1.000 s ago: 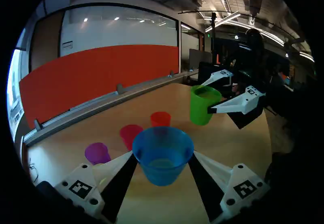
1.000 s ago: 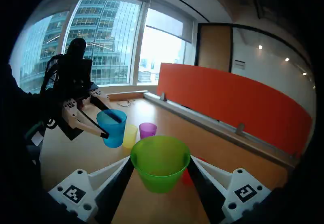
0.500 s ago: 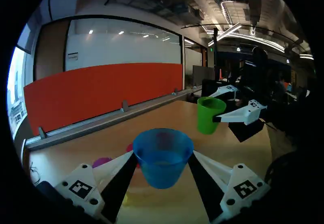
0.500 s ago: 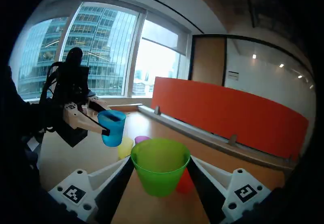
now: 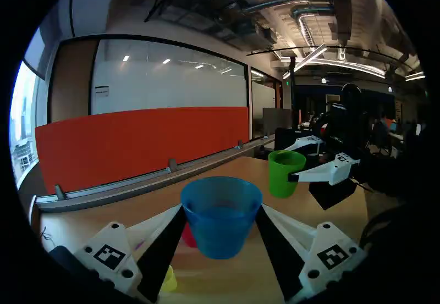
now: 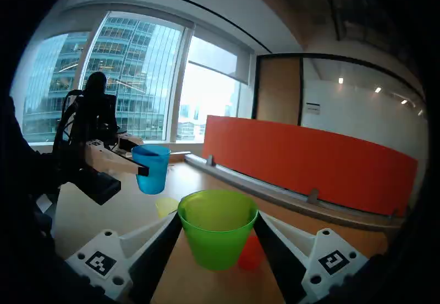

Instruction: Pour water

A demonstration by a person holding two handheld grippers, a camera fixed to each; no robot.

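In the left gripper view my left gripper (image 5: 220,224) is shut on a blue cup (image 5: 221,216), held upright above the wooden table (image 5: 308,216). Farther right in that view, my right gripper (image 5: 294,166) holds a green cup (image 5: 285,173). The right gripper view has my right gripper (image 6: 218,230) shut on the green cup (image 6: 218,228), upright and seemingly empty. Off to the left there, the left gripper (image 6: 140,164) grips the blue cup (image 6: 150,168). Both cups are lifted off the table.
On the table (image 6: 110,216) stand a yellow cup (image 6: 165,206) and a red cup (image 6: 250,252); a red cup (image 5: 188,235) and a yellow cup (image 5: 168,280) peek out below the blue one. An orange partition (image 5: 143,139) runs along the far table edge. Windows (image 6: 126,95) lie beyond.
Both grippers have risen and levelled with their cups. The cups on the table have sunk low in both views, the purple one dropping out of sight.
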